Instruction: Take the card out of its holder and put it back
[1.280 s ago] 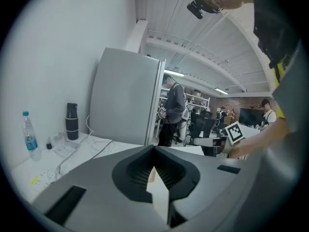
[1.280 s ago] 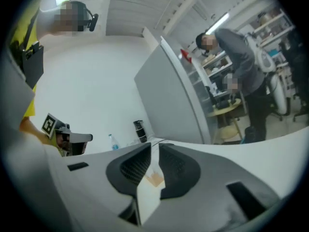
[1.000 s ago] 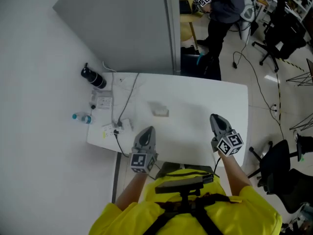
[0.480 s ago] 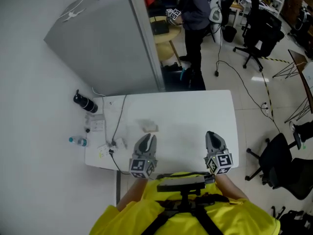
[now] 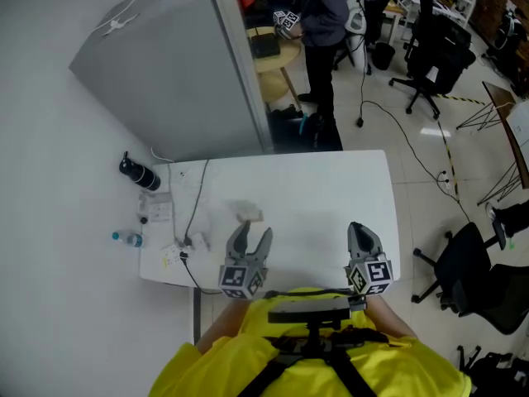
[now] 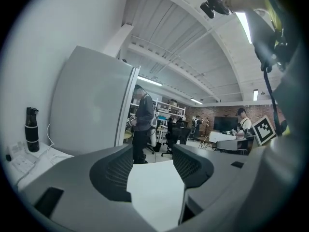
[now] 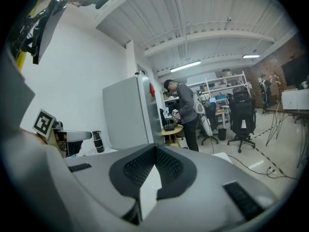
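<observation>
The card holder (image 5: 249, 214) is a small pale flat thing lying on the white table (image 5: 331, 188), left of the middle. My left gripper (image 5: 252, 235) hovers just on the near side of it, a short gap away; its jaws are opening and hold nothing. In the left gripper view the left gripper (image 6: 152, 156) shows only bare table between its ribbed pads (image 6: 116, 170). My right gripper (image 5: 360, 230) is shut and empty near the table's front right. The right gripper (image 7: 154, 154) has its pads meeting at the tip. I cannot make out the card itself.
A black bottle (image 5: 136, 174), a small water bottle (image 5: 124, 238), a power strip and a cable (image 5: 195, 209) lie along the table's left edge. A grey cabinet (image 5: 173, 73) stands behind the table. A person (image 5: 321, 19) stands beyond it, with office chairs (image 5: 431, 44) around.
The left gripper's jaws have gone from shut to spread apart. Both grippers sit nearer the table's front edge than a second ago. The right gripper stays shut.
</observation>
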Demonstrator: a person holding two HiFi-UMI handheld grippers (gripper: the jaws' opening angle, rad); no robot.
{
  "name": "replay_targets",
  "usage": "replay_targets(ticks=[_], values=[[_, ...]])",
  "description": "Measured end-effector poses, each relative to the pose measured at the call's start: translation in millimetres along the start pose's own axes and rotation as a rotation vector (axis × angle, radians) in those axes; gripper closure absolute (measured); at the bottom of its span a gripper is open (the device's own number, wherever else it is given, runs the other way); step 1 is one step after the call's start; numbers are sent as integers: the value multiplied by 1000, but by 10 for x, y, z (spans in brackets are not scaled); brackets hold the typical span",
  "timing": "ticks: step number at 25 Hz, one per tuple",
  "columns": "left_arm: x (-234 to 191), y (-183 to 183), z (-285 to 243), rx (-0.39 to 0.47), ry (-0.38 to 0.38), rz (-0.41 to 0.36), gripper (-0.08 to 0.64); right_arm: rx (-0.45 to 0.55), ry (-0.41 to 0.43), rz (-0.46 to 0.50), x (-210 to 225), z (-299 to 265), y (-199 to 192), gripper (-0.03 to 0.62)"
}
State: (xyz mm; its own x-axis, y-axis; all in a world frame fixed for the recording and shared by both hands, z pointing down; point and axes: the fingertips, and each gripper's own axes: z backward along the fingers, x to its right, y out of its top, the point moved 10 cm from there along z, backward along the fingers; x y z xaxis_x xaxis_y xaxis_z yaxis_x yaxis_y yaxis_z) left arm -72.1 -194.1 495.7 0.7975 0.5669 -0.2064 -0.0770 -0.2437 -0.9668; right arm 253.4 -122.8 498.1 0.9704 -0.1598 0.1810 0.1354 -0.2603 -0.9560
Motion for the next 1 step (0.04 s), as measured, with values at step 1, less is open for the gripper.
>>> replay_targets(ticks=[1], values=[[12, -5, 0, -1, -1, 0, 307, 3, 1, 3, 2, 0, 2, 589]])
